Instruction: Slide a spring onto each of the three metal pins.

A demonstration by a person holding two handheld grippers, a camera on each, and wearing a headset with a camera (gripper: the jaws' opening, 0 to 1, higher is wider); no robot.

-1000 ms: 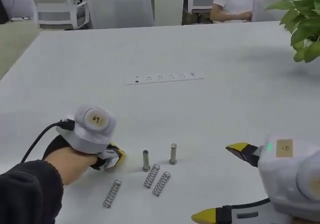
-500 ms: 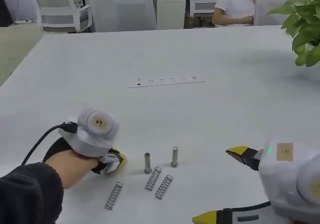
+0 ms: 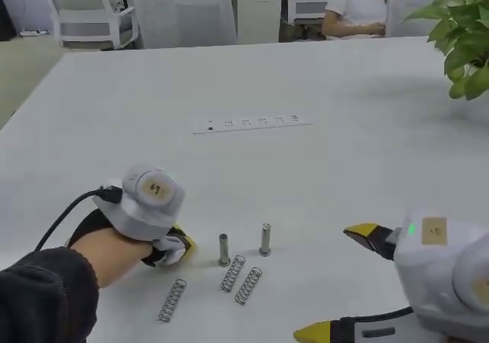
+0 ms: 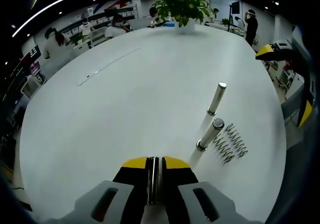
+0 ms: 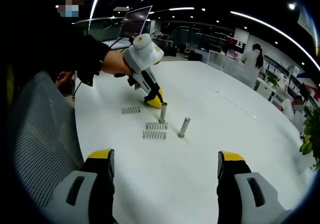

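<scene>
Nothing shifted | we kept left gripper (image 4: pixel 153 160) clamped on pin (image 4: pixel 152 185) | right gripper (image 5: pixel 166 156) gaped empty | springs (image 3: pixel 232 273) judged light, squashy; pinch mid-coil

A broad white table (image 3: pixel 344 152) takes up most of the head view. A flush strip of sockets (image 3: pixel 252 121) is set into the table's middle, running across it. A leafy green plant (image 3: pixel 462 37) overhangs the table's far right corner; in the left gripper view the same plant (image 4: pixel 182 7) stands at the table's far end. Beyond the table's far edge sit a grey-white chair (image 3: pixel 92 18), a pale cabinet (image 3: pixel 256 7) and a seated person in a white top (image 3: pixel 355 3). In the right gripper view, a grey mesh chair back (image 5: pixel 40 149) stands close against the table's near side, and a tilted dark screen (image 5: pixel 135 22), perhaps a laptop, shows past the table's far end.
</scene>
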